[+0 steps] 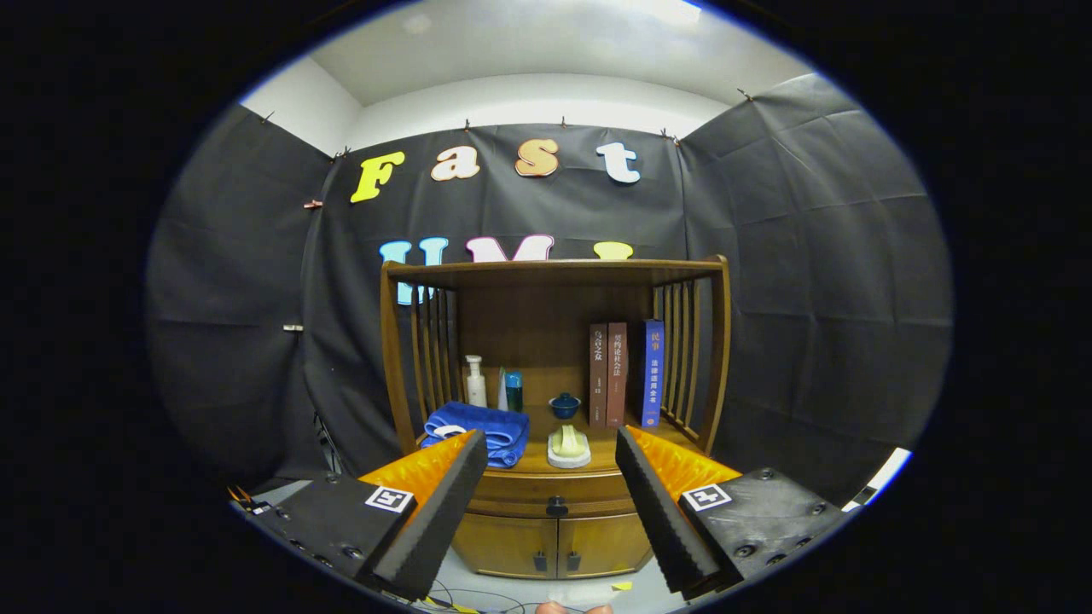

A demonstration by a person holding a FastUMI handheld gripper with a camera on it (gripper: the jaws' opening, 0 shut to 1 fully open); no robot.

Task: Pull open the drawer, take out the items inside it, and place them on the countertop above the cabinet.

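Here, a wooden cabinet (554, 409) stood well beyond the claw (552, 445), its open shelf bay holding the visible goods. On the countertop (607, 456) a folded blue towel (479, 429) lay just past the left finger, whose tip covered the towel's near corner. A pale, ridged item on a white dish (569, 447) sat on the front of the countertop, seen in the gap between the two fingers. Farther back stood a white pump bottle (475, 381), a teal bottle (514, 390) and a small blue lidded pot (565, 406). Three upright books (625, 373), two brown and one blue, leaned against the slatted side beyond the right finger.

The drawer (554, 493) below the countertop was shut, its dark knob (556, 506) showing in the gap between the fingers; whatever lay inside was hidden. Beneath it, two cupboard doors (554, 543) were closed too.

The claw's fingers were spread wide apart, gripping nothing and touching nothing, well short of the cabinet.

The cabinet's lower front corners were cut off behind the fingers. Thin cables (478, 599) trailed on the floor near the cabinet's foot. A small yellow scrap (622, 586) on the floor was too small to identify.
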